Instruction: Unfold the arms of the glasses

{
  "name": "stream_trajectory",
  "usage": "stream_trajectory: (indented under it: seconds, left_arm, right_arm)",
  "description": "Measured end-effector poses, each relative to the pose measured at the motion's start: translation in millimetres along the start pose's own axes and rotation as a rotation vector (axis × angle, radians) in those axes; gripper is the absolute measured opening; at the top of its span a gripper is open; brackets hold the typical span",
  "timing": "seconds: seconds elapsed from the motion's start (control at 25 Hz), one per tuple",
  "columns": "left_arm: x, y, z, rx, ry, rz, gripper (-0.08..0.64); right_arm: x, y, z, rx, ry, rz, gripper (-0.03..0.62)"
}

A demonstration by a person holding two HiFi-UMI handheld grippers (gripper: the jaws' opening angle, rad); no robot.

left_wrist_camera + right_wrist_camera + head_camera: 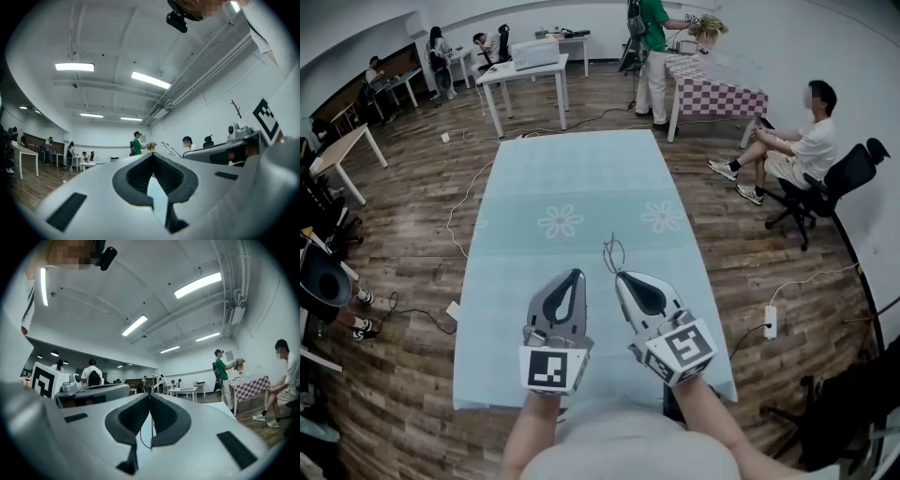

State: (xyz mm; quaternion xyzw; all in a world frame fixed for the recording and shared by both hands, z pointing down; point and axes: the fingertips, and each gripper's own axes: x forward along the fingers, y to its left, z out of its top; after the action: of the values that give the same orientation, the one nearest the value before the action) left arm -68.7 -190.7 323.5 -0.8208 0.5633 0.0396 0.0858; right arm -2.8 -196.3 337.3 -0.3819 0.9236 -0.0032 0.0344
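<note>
Thin wire-framed glasses [611, 253] stick up from the tip of my right gripper [619, 275], which is shut on them above the pale blue tablecloth. In the right gripper view the jaws [149, 394] meet on a thin wire of the glasses [159, 379], whose frame rises just past the tips. My left gripper [576, 273] hovers close beside it on the left, shut with nothing between its fingers. In the left gripper view the closed jaws [153, 154] are empty, and the glasses [168, 148] show to the right by the right gripper [220, 152]. The arms' fold state is too small to tell.
The long table [572, 178] with a flower-print cloth stretches away ahead. A person sits on an office chair [797, 150] at the right. Another person stands by a checked table [712, 89]. White desks [530, 70] stand at the back; a power strip [771, 322] lies on the floor.
</note>
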Motion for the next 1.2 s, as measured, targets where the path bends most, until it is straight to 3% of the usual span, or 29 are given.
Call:
stream_trajectory:
  seconds: [0.32,0.76,1.0,1.2]
  left_arm:
    - [-2.1,-3.1,-12.3,0.006,0.028,-0.004,0.008]
    - [-2.1,-6.0,-23.2,0.009,0.051,-0.023,0.008]
    - [-5.3,-5.7,-27.2,0.003,0.057,-0.03,0.008]
    - [-4.3,-5.1,-27.4,-0.001,0.052,-0.033,0.008]
  right_arm:
    - [-2.2,-3.5,-18.2,0.098,0.029,0.015,0.011]
    - [-3.1,-14.7,-33.1,0.345,0.036,0.047,0.011]
    - [-2.9,-15.7,-36.3,0.525,0.045,0.104,0.011]
    - [2.0,-16.0,-44.6,0.611,0.131,0.17,0.011]
